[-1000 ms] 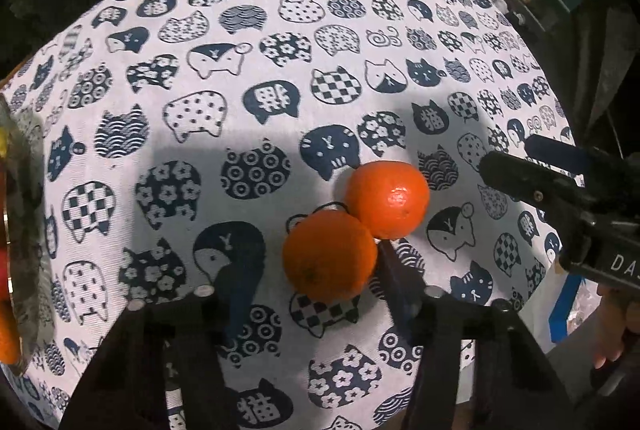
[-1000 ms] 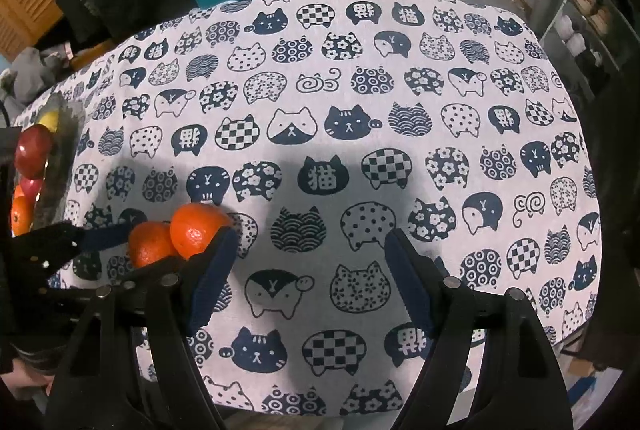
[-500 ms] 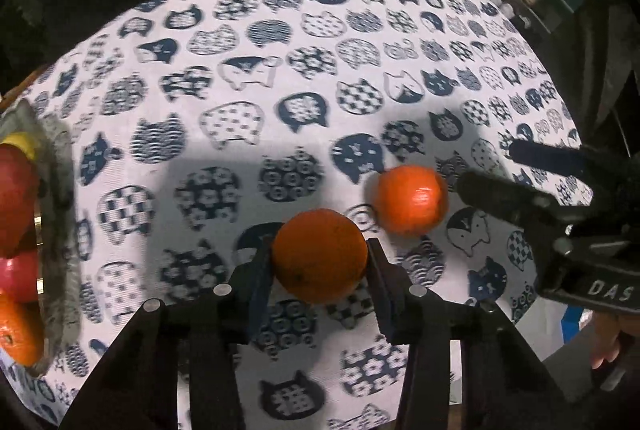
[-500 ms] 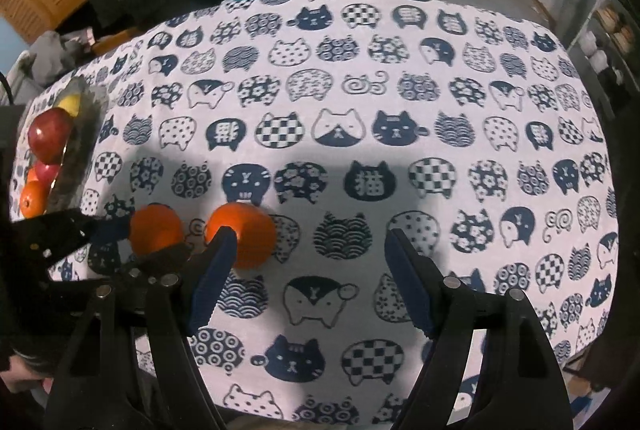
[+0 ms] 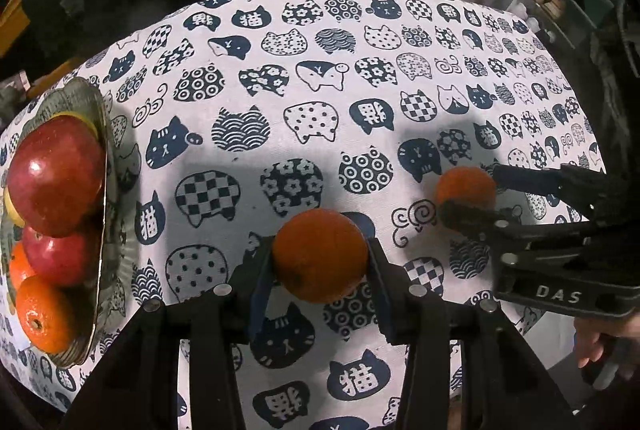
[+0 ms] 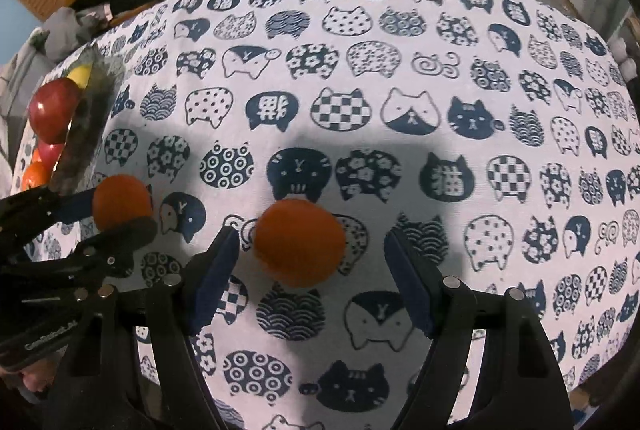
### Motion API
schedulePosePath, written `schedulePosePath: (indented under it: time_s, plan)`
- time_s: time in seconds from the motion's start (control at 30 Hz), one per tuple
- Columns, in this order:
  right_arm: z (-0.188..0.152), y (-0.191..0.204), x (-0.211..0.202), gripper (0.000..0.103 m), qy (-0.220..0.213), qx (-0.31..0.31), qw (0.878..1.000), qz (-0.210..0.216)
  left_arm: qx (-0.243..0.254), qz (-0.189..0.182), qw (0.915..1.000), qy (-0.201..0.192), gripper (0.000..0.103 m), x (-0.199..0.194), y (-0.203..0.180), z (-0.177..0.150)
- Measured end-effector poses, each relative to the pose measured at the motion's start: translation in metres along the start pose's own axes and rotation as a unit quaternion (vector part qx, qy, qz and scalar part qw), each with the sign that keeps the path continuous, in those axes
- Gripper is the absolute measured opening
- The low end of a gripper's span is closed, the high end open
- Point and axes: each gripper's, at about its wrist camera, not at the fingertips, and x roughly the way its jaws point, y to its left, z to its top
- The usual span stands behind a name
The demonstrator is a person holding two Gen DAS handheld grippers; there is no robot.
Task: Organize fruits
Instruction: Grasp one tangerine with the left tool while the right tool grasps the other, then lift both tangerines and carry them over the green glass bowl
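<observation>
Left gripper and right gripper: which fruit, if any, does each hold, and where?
Left gripper: round orange, clamped across its sides. Right gripper, closing, straddles the second round orange, not yet gripped.

Left tool (image 5: 320, 270) clamped one orange (image 5: 320, 256) — right tool (image 6: 310, 270) straddles the other (image 6: 300, 242).

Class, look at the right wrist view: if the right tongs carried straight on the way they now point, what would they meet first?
Most likely the loose orange lying on the tablecloth. It sits between the closing right tongs, not yet pressed by the pads. How far below it lies is hard to judge.

Two round oranges (image 5: 320, 256) (image 5: 466, 186), apart
</observation>
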Motion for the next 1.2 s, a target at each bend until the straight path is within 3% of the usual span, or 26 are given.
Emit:
schedulePosePath:
  time_s: [0.27,0.53,1.2]
  plan:
    - [0.002,0.007,0.013,0.048,0.015,-0.017,1.000,-0.011,-0.010,-0.002,0.9999,-0.006,0.045,-0.007,0.009,-0.002]
    - [0.003,0.009,0.004,0.046,0.002,-0.023,0.999,-0.029,-0.021,-0.007,0.9995,-0.021,0.045,-0.023,0.014,0.000]
    - [0.020,0.049,-0.091,0.046,-0.121,-0.066,0.990,-0.040,-0.017,0.005,0.9917,-0.127,0.045,-0.107,0.023,0.007]
